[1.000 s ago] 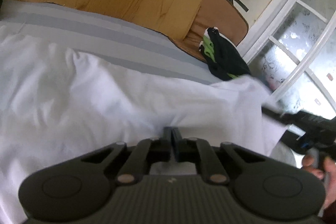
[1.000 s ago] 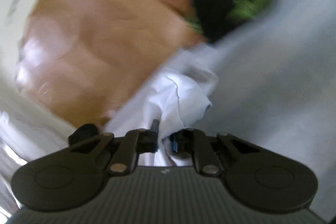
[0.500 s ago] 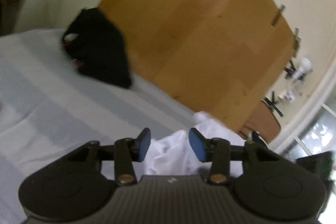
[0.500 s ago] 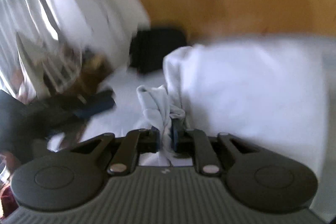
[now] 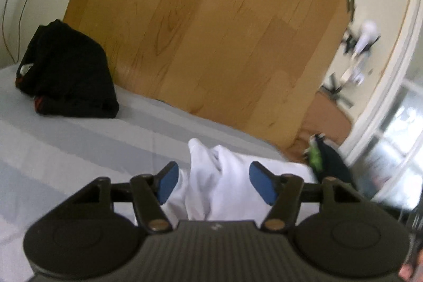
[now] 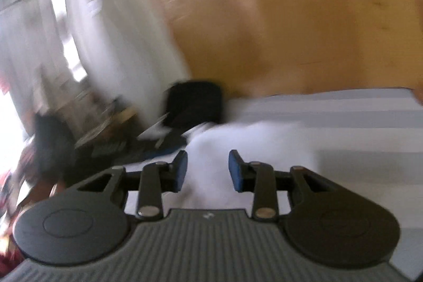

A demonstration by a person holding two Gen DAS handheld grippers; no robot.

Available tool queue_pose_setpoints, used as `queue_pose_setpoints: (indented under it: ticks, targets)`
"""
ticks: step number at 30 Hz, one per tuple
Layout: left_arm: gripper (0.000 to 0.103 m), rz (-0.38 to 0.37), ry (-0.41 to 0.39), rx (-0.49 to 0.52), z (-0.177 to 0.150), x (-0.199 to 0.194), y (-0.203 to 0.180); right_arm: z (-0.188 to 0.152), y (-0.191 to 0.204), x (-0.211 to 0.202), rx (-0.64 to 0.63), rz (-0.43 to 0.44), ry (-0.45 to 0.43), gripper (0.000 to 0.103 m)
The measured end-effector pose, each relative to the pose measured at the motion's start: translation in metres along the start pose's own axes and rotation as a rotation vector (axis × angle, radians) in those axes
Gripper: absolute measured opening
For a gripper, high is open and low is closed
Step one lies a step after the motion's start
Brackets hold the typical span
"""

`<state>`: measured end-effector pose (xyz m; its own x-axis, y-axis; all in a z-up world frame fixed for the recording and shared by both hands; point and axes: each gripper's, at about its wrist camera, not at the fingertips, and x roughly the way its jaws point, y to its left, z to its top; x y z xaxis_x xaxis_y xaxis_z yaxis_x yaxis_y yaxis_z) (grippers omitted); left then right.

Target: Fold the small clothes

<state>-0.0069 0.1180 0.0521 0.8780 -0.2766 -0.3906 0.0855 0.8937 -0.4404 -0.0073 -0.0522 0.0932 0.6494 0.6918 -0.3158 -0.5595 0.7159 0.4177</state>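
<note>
On the grey striped bedsheet (image 5: 79,147) before us lies the white garment (image 5: 216,184), bunched between our left gripper (image 5: 212,183), whose blue pads have just been opening and stand clear of the cloth. Our right gripper (image 6: 208,169) has likewise been parting, nothing pinched. Folded black clothes (image 5: 66,73) sit at ten o'clock, another dark garment (image 5: 327,163) at three, the wooden headboard (image 5: 211,31) at twelve.
</note>
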Motion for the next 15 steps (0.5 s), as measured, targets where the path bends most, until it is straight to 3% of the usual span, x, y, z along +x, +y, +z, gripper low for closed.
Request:
queue_pose_setpoints:
  ticks: [2, 5, 6, 7, 10, 13, 14, 15]
  targets:
    - [0.058, 0.035, 0.047, 0.013, 0.003, 0.023, 0.000, 0.006, -0.017, 0.013, 0.032, -0.054, -0.002, 0.031]
    - [0.059, 0.097, 0.146, 0.028, -0.004, 0.058, 0.007, 0.000, -0.046, 0.067, 0.096, -0.125, 0.183, 0.030]
    - [0.065, 0.107, 0.141, 0.047, -0.009, 0.065, 0.009, -0.011, -0.050, 0.080, 0.074, -0.153, 0.206, 0.030]
    - [0.071, 0.111, 0.140, 0.040, -0.012, 0.067, 0.013, -0.017, -0.049, 0.083, 0.033, -0.166, 0.157, 0.030]
    - [0.071, 0.079, 0.177, -0.042, -0.007, 0.067, 0.028, -0.018, -0.046, 0.078, 0.025, -0.181, 0.164, 0.030]
    - [0.070, 0.075, 0.180, -0.040, -0.005, 0.056, 0.026, -0.014, -0.050, 0.062, 0.078, -0.143, 0.144, 0.032]
    - [0.071, 0.065, 0.171, -0.037, -0.002, 0.046, 0.027, -0.011, -0.053, 0.054, 0.109, -0.127, 0.114, 0.038]
    - [0.077, 0.053, 0.151, -0.034, -0.001, 0.037, 0.028, -0.011, -0.057, 0.037, 0.134, -0.105, 0.073, 0.049]
